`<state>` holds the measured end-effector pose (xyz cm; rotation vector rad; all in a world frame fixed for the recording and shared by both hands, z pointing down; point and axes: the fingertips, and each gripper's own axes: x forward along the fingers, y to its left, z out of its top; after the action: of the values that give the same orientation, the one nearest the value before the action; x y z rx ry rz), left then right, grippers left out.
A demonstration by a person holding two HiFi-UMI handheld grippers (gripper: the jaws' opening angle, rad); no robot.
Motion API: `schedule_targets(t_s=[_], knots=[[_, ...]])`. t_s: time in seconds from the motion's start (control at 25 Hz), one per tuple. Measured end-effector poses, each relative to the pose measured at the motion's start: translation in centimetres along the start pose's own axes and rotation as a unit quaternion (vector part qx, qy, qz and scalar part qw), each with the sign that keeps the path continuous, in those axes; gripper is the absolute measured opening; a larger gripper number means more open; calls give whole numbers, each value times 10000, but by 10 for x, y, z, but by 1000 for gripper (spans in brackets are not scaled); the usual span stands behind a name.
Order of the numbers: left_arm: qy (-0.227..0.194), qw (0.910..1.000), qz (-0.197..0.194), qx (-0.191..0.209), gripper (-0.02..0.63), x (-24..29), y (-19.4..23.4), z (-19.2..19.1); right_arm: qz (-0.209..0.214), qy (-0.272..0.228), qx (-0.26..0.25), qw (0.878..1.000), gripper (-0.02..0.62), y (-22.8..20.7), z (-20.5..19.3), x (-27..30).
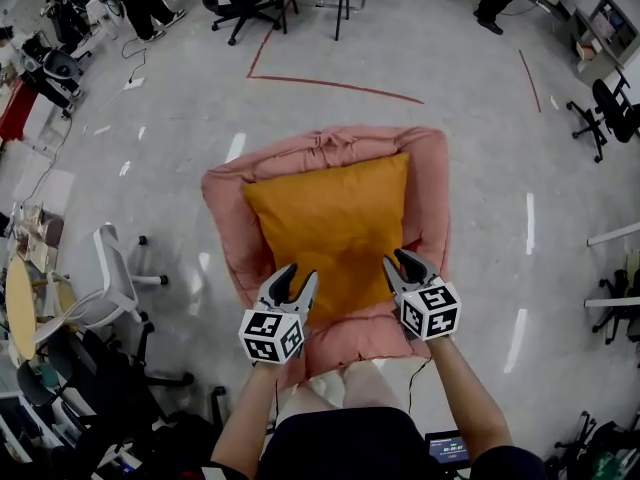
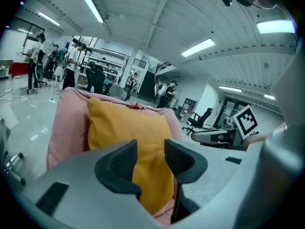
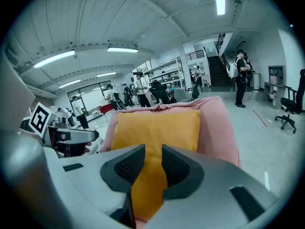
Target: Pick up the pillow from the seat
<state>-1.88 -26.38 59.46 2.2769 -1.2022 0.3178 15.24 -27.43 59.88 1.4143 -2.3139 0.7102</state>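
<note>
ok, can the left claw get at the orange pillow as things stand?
Probably yes. The left claw is at the near left corner of the pillow, jaws apart, with orange fabric showing through the gap. Nothing lies between them; the pink seat only wraps the pillow's back and sides.

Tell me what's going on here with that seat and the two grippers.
A person is at the near side of a pink seat, holding a two-jaw gripper in each hand. An orange pillow lies on the seat. The left gripper and the right gripper are side by side at the pillow's near edge, pointing toward it. Both have their jaws apart, with the pillow showing in the gap but nothing clamped. The pillow is not yet picked up.
</note>
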Motion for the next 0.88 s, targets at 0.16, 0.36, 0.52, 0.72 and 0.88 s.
schedule_targets(t_s=[0.16, 0.36, 0.52, 0.72, 0.88], knots=[[121, 9997, 111, -156, 204, 7, 6, -10, -47, 146, 90, 9998, 131, -13, -8, 5], [136, 9990, 277, -321, 254, 10, 19, -20, -108, 344, 157, 9992, 220, -25, -21, 14], [173, 9982, 403, -402, 295, 13, 30, -28, -64, 490, 312, 9983, 250, -30, -32, 24], [285, 9972, 494, -476, 363, 23, 37, -42, 0, 625, 394, 9973, 276, -36, -45, 34], [334, 9954, 657, -616, 419, 27, 49, -53, -4, 699, 405, 9967, 301, -40, -57, 44]])
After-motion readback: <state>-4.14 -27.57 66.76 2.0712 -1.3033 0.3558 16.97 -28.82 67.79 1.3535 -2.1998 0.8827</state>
